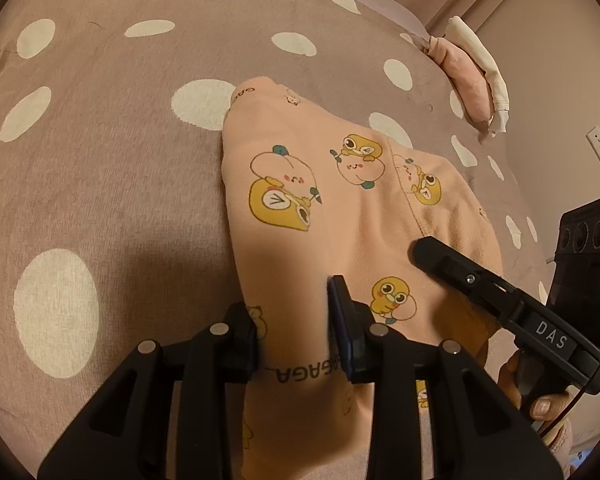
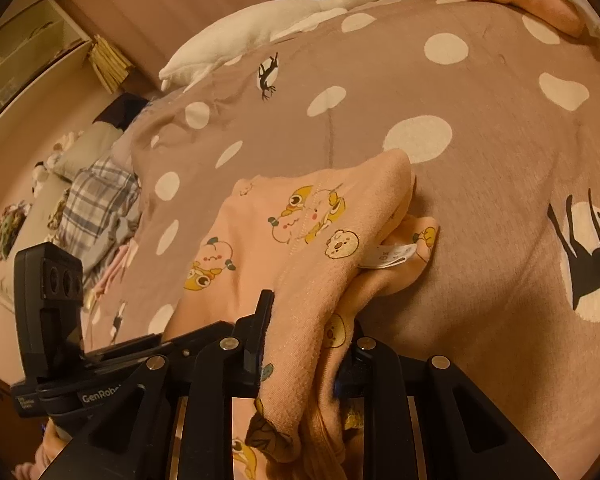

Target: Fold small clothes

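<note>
A small pink garment [image 1: 320, 208] printed with yellow cartoon ducks lies on the mauve dotted bedspread [image 1: 100, 120]. My left gripper [image 1: 296, 320] is shut on the garment's near end, with cloth bunched between the fingers. My right gripper [image 1: 440, 256] reaches in from the right onto the same garment. In the right wrist view the right gripper [image 2: 304, 340] is shut on a folded edge of the garment [image 2: 300, 232], whose white care label [image 2: 388, 258] shows in the fold. The left gripper [image 2: 60, 300] appears at the left there.
A white plush goose [image 2: 284, 12] lies at the far edge of the bed. Folded pink and white cloth [image 1: 472, 76] sits at the bed's right edge. A plaid cloth [image 2: 100, 200] and other items lie on the floor beside the bed.
</note>
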A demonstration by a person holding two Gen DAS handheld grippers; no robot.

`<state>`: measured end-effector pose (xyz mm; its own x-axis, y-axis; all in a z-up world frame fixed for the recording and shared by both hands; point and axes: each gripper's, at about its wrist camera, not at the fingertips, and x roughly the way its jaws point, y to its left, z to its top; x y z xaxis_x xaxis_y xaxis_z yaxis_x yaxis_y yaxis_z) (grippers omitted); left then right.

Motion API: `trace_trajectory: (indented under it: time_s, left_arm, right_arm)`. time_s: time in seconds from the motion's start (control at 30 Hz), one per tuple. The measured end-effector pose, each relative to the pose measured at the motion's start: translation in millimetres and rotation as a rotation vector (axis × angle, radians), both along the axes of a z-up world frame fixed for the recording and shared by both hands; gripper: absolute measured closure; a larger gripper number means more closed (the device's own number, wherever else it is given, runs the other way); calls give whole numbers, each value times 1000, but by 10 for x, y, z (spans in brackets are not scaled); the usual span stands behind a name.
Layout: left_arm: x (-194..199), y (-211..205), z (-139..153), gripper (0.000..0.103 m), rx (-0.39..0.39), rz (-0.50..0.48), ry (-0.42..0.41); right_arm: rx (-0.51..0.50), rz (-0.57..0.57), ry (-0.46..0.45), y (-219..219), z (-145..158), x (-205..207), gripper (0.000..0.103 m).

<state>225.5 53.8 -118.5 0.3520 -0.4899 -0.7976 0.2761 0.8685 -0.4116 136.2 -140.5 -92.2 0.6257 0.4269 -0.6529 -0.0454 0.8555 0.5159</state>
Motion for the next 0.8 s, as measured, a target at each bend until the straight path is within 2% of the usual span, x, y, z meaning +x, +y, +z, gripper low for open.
trace_trajectory:
  time_s: [0.63, 0.8]
  left_arm:
    - [17, 27, -27, 65, 8, 7, 13]
    - [21, 15, -27, 62, 20, 6, 8]
  right_arm:
    - [19, -34, 39, -102, -79, -20, 78]
    - [20, -47, 54, -130, -104, -1, 73]
